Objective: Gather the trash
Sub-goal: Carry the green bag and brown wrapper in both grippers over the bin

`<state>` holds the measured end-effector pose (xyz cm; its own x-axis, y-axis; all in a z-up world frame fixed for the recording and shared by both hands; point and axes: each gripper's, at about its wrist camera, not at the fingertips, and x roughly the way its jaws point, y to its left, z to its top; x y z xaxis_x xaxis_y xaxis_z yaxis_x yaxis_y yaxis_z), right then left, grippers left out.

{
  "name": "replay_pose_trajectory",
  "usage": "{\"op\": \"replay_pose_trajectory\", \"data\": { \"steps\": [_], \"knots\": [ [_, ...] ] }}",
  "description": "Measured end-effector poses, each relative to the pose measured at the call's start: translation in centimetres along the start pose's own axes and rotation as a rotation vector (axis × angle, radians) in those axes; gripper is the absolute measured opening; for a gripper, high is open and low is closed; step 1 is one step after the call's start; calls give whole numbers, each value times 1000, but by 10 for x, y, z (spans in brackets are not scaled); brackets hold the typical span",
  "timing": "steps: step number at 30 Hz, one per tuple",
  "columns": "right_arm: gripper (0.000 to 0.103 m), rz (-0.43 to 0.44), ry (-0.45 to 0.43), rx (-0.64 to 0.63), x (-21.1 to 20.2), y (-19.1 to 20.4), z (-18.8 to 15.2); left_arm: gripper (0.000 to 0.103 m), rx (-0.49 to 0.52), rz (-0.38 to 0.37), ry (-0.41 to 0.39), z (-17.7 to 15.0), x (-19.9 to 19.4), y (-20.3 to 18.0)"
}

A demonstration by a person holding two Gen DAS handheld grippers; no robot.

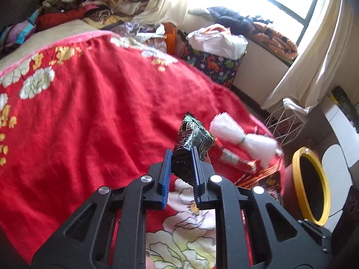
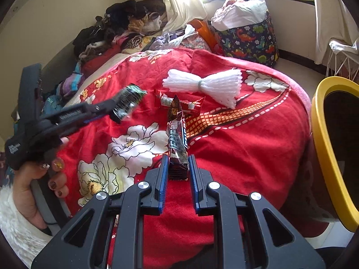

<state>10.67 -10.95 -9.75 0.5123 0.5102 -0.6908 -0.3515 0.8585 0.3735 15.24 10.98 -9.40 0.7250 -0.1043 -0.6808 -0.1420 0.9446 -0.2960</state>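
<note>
left wrist: left gripper (image 1: 181, 157) clamped on green wrapper (image 1: 193, 137), lifted over red blanket (image 1: 89, 116); yellow-rimmed bin (image 1: 310, 186) at right.
right wrist: right gripper (image 2: 177, 163) clamped on brown wrapper (image 2: 177, 134); red wrapper (image 2: 179, 104) and white foam net (image 2: 204, 85) lie on blanket beyond.

The right gripper (image 2: 177, 168) has its jaws clamped on the lower end of a brown snack wrapper (image 2: 177, 134), which stands upright above the red floral blanket (image 2: 235, 152). At left, the left gripper (image 2: 121, 107), held in a hand (image 2: 33, 179), pinches a green wrapper (image 2: 129, 100). A red wrapper (image 2: 193, 105) and white foam netting (image 2: 204, 85) lie on the blanket; a yellow-rimmed bin (image 2: 323, 139) stands at right.
</note>
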Motion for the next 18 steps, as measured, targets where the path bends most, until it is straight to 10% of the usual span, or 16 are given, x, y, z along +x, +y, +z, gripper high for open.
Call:
{"op": "replay_pose_trajectory", "data": {
  "steps": [18],
  "knots": [
    [18,-80,-150,154,-56,-63,12,11,182,-169,-23,-5,-27,-101]
  ]
}}
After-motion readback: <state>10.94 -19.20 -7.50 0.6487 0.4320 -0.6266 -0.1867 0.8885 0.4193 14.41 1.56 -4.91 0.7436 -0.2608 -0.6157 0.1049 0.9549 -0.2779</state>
